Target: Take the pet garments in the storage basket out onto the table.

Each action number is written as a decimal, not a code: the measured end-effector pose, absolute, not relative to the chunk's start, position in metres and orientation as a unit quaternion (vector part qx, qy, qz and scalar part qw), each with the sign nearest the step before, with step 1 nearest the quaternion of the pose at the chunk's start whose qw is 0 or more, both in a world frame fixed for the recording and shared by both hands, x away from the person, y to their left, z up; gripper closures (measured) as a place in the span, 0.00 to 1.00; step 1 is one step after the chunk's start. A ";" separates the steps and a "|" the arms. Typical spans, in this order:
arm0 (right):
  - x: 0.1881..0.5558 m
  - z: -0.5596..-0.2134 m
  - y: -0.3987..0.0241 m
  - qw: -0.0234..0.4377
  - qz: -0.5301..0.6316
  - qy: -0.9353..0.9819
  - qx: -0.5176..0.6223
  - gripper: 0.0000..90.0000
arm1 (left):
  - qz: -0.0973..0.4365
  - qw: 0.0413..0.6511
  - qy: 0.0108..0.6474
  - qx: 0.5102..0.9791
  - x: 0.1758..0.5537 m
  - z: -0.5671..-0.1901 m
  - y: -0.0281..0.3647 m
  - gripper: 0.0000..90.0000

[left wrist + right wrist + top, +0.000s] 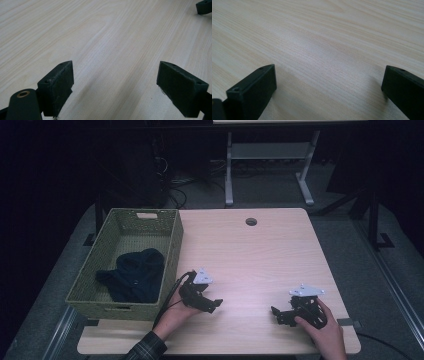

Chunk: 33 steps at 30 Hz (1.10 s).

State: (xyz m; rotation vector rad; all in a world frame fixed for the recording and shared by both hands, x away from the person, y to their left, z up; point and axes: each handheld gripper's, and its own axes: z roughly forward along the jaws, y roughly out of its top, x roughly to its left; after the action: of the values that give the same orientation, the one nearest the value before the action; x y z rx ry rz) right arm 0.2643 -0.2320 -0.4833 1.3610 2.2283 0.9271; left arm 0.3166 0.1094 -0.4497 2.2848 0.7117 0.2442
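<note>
Nearest the person, the left gripper [214,304] and the right gripper [278,314] rest low on the pale wooden surface [250,260], each held in a hand at the near edge; a plaid sleeve [147,349] comes in at the bottom left. In the left gripper view the jaws stand spread wide with bare wood grain between them, pinching nothing, and a black tip of the other gripper [204,6] shows at the upper right corner. In the right gripper view the jaws are likewise spread wide over bare wood, with nothing between them. The two grippers sit apart from each other, pointing roughly inward. Just left of the left gripper stands a green woven basket [171,251] along the left edge of the surface, its near right corner close to the left hand. Inside it lies a dark garment [135,275], bunched up toward the near half of the basket, clear of both grippers. No writing can be read on anything. Farther back, a round cable hole [251,221] is set in the surface near its far edge. Beyond the surface, white desk legs [229,170] stand on a grey floor, with cables [175,187] trailing in the dark to their left.
</note>
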 end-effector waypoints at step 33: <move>0.264 -0.483 -0.232 0.185 0.329 0.791 0.482 0.00 | 0.086 0.362 0.271 0.888 0.316 -0.421 0.110 0.15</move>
State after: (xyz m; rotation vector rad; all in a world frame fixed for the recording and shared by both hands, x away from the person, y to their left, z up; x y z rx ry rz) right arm 0.2643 -0.2321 -0.4834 1.3590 2.2283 0.9264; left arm 0.3164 0.1103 -0.4213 2.2860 0.6978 0.2202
